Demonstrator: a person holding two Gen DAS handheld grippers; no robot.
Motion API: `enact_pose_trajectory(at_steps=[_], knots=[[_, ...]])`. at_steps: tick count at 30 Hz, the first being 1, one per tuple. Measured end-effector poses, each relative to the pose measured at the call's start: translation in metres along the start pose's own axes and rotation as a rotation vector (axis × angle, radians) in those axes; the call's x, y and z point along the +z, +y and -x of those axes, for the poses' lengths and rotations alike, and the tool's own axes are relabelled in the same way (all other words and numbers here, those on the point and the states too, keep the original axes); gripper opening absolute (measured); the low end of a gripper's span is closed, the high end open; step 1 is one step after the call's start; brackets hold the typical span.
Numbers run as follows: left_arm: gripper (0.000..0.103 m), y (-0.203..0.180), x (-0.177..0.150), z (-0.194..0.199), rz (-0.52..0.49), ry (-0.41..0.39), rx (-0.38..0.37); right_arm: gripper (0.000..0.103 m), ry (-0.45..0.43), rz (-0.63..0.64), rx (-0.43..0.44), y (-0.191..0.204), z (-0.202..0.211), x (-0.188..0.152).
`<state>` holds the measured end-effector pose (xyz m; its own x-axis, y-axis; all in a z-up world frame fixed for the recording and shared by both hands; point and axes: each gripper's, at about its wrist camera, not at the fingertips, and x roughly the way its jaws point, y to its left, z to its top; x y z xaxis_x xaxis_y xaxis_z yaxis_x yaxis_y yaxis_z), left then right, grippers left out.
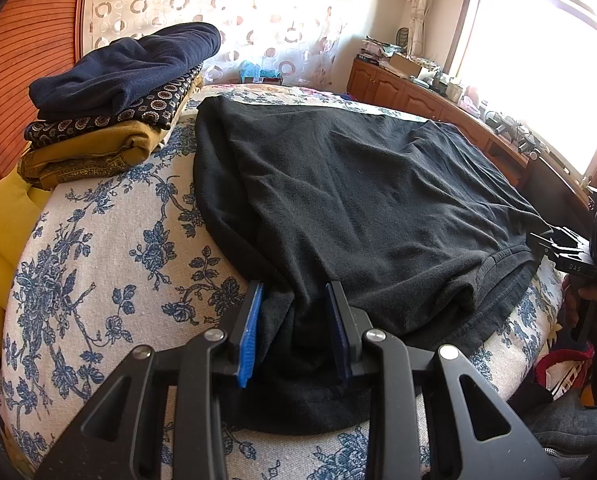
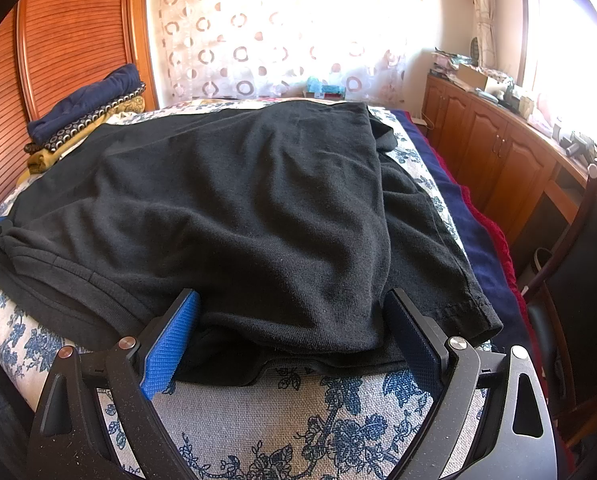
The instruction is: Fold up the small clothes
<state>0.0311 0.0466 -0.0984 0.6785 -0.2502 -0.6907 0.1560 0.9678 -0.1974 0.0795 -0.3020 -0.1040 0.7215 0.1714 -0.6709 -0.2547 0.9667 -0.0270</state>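
While sunlit curtains (image 2: 282,52) back the floral bedspread (image 1: 98,248), the left gripper (image 1: 294,300) pinches the black garment (image 1: 358,200); the right gripper (image 2: 294,304) straddles it, fingers apart.

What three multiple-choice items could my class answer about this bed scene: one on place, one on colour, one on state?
1. Where is the folded stack?
A on the black garment
B beside it on the bedspread, by the wooden panel
C on the cabinet

2. The stack's top piece is:
A red
B white
C navy

3. The black garment's near edge is:
A bunched between the left gripper pads
B clear of that gripper
C rolled into a ball

Key:
1 B, the stack sits apart at the far left.
2 C, navy cloth tops it.
3 A, cloth fills the gap between the blue pads.
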Motion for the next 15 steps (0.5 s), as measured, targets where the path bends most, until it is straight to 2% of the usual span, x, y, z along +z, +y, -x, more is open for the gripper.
enact_pose_trajectory(at_steps=[15], knots=[[0.030, 0.0000, -0.0001, 0.0000, -0.004, 0.000, 0.002, 0.094, -0.001, 0.001, 0.000, 0.0002, -0.0001, -0.0004]])
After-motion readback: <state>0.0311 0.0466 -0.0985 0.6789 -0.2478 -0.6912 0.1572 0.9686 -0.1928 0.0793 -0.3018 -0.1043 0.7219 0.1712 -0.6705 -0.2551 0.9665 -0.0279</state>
